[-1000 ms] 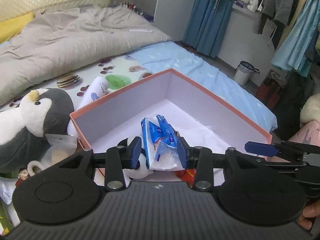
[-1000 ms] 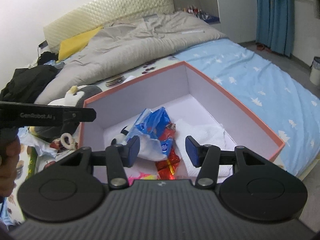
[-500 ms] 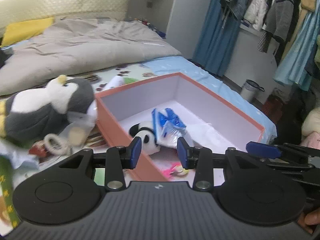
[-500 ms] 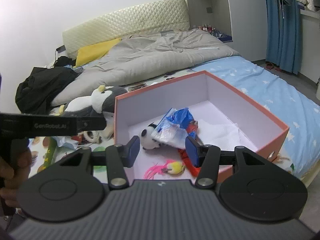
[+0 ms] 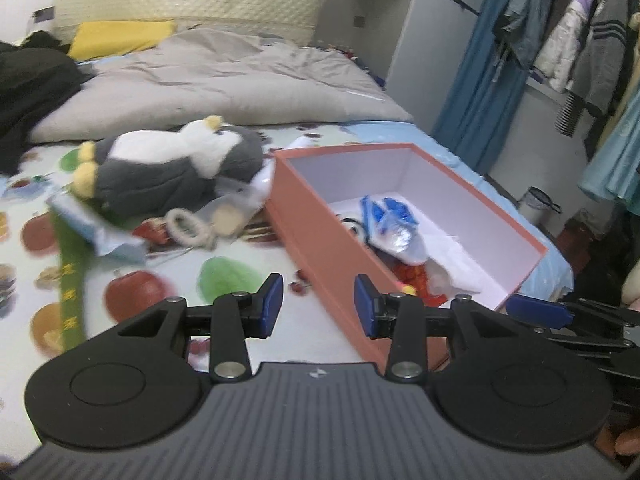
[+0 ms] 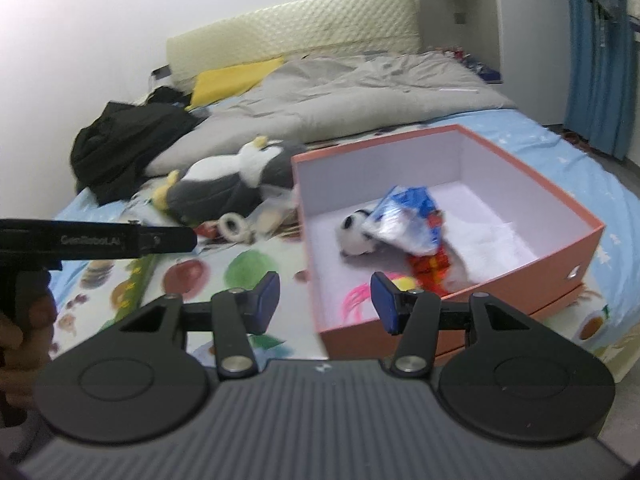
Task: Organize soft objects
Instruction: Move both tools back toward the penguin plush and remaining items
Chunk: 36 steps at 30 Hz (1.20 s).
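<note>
text: "GenRobot.AI" in pale letters | on: black bar of the left gripper [image 6: 92,238] (right wrist view, slightly blurred) | green strip [image 5: 70,296] on bedsheet: yellow characters, unreadable | other labels: none legible

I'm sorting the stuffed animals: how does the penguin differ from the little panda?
The penguin is far larger than the panda. The penguin lies on its side on the bed, outside the box; the panda sits inside it, partly under a blue bag. The penguin is grey and white with yellow feet; the panda is black and white. Both are soft toys.
</note>
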Available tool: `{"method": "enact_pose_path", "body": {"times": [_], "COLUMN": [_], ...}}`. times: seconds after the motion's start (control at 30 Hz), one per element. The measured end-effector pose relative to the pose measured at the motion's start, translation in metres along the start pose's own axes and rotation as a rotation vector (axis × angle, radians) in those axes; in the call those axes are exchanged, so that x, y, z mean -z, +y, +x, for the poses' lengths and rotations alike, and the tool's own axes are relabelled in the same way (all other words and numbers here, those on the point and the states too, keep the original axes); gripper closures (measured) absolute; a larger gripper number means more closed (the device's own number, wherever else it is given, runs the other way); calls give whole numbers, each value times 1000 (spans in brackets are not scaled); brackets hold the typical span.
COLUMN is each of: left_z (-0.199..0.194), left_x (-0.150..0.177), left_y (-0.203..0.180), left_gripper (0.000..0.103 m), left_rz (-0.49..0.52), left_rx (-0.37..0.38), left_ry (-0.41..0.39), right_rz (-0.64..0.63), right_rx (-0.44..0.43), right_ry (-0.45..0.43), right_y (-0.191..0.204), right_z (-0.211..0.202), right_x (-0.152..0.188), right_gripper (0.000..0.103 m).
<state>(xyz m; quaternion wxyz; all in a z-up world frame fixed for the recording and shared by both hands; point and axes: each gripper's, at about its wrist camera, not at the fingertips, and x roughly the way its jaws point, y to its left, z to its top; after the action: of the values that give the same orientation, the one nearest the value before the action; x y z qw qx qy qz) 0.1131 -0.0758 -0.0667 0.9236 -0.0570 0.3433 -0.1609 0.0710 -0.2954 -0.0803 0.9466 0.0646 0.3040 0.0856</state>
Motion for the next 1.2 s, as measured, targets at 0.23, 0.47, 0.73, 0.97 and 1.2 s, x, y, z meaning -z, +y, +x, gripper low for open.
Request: {"method": "enact_pose_path", "body": {"times": [0.23,0.47,0.73,0.97,1.2], "left_z": [-26,-43,-29,15,65], "left_x": [17,29,36,29,11], "left_y": [33,64,87,108,134], "left_gripper": [58,58,58,55,54], "left_rz": [-62,-127,-173,-180,-190], "left_rx": [-71,-119,-135,-144,-152], "left_ry": [-5,-24,4,39,53], "right_rz": [-56,-102,-159,-194,-227], "right_rx": [-53,-103,-120,-122,-123], "right_ry": [25,62,103,131,150], "right_y": [34,64,87,98,108], "right_z": [2,12,36,81,135], "right_x": [3,6,8,4,-6], "right_gripper": [50,50,50,50,50]}}
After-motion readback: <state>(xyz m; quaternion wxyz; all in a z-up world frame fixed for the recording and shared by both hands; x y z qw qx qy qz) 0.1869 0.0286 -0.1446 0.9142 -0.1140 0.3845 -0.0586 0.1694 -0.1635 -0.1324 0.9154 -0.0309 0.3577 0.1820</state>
